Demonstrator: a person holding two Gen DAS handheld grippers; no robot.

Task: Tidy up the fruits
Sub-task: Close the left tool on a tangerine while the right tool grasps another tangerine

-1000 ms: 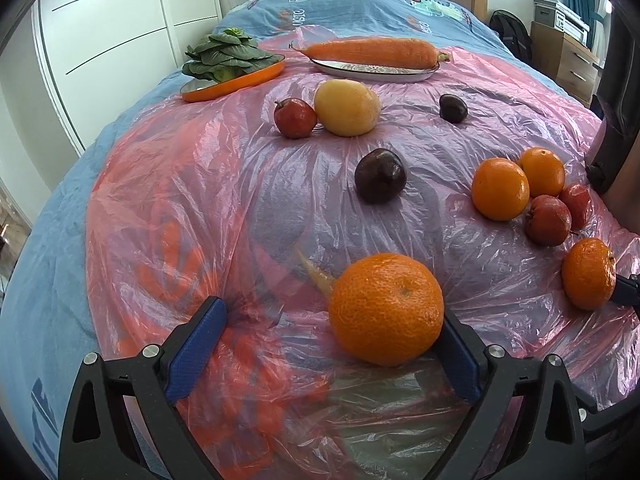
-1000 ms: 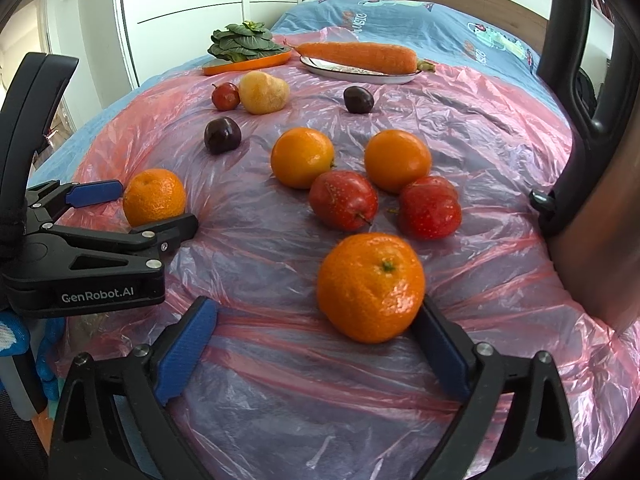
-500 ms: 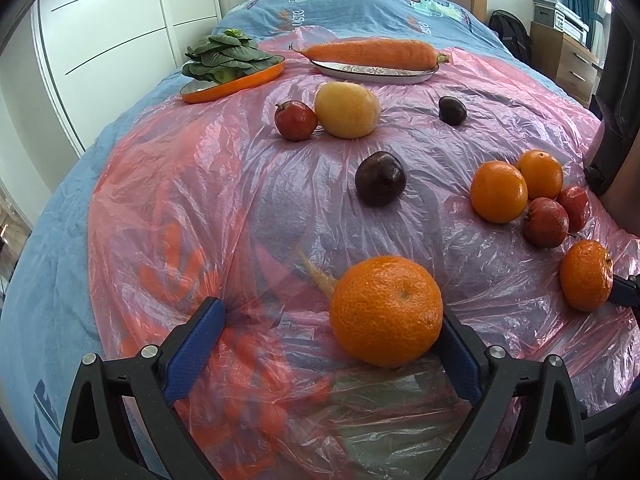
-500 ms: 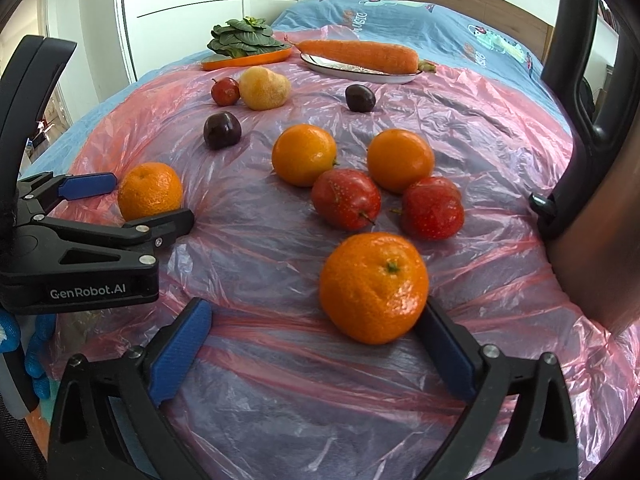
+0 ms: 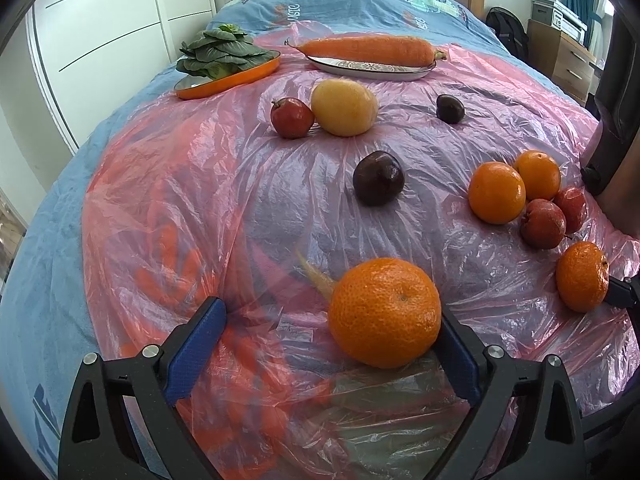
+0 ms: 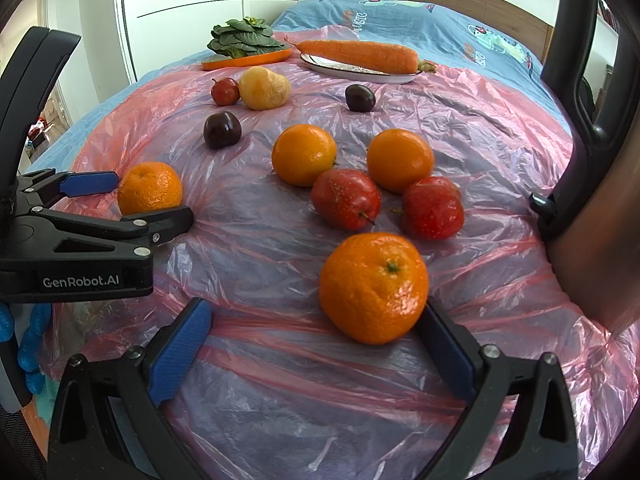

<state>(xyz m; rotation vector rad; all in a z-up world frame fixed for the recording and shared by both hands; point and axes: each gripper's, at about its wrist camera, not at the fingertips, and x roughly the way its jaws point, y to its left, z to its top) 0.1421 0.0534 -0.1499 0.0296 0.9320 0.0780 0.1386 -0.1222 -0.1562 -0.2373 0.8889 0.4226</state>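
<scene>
Two tangerines, two sets of tongs, and almost nothing has shifted over the last second, so neither pick has really begun. At left of the right wrist view, the left gripper (image 6: 146, 200) stands wide around its tangerine (image 6: 150, 193); in its own view that fruit (image 5: 386, 312) sits lower centre, touching the right-hand pad. Further right, the right gripper (image 6: 316, 340) gapes wide too, its tangerine (image 6: 374, 288) against the right-hand finger, just below the red fruits (image 6: 346, 199).
</scene>
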